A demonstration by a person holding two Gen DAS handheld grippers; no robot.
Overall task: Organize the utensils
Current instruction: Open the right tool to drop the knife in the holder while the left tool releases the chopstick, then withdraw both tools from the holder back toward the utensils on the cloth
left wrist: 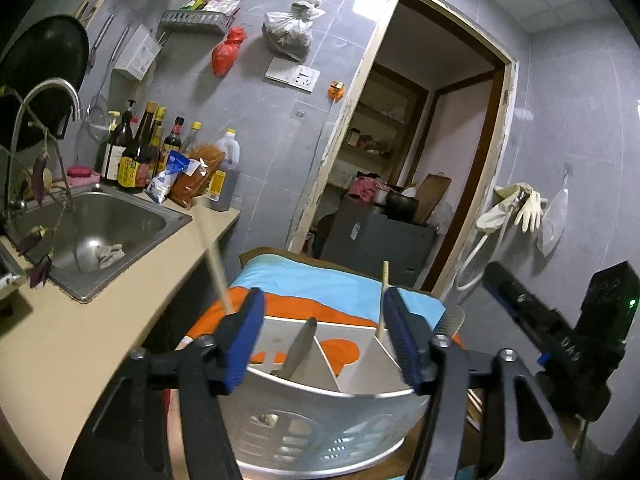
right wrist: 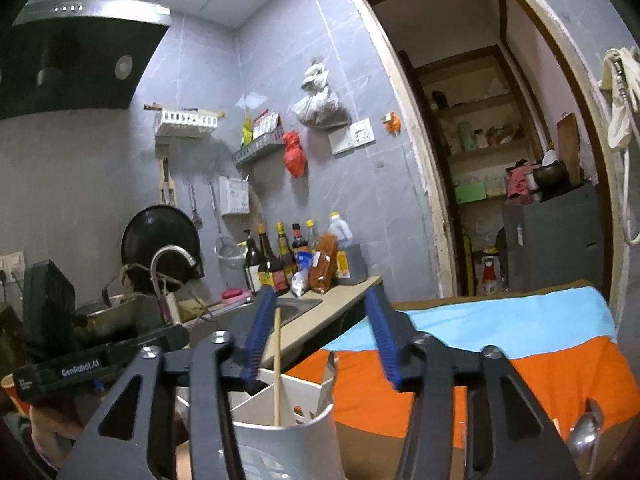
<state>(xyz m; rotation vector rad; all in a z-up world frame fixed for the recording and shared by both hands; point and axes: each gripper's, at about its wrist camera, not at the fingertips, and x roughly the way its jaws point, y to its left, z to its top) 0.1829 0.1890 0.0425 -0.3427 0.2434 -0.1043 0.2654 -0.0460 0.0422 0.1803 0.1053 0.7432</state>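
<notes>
You are holding the left gripper point(left wrist: 324, 340) and the right gripper point(right wrist: 320, 340) with jaws parted, gripping nothing, over the white utensil holder point(left wrist: 320, 424). Chopsticks point(right wrist: 276, 364) are standing in its compartments, and it is sitting on the striped cloth point(right wrist: 500, 344) near the counter-side edge.

The only clearly readable text is "GenRobot.AI", in white letters on the black body of the left tongs point(right wrist: 100, 362), seen in the right wrist view at the lower left. Beside it on the same body sits a smaller white line, too small to read. In the left wrist view, the right tongs point(left wrist: 572, 344) bear pale embossed letters that cannot be made out. The bottles point(left wrist: 132, 156) at the desk's far edge carry labels, all illegible.
</notes>
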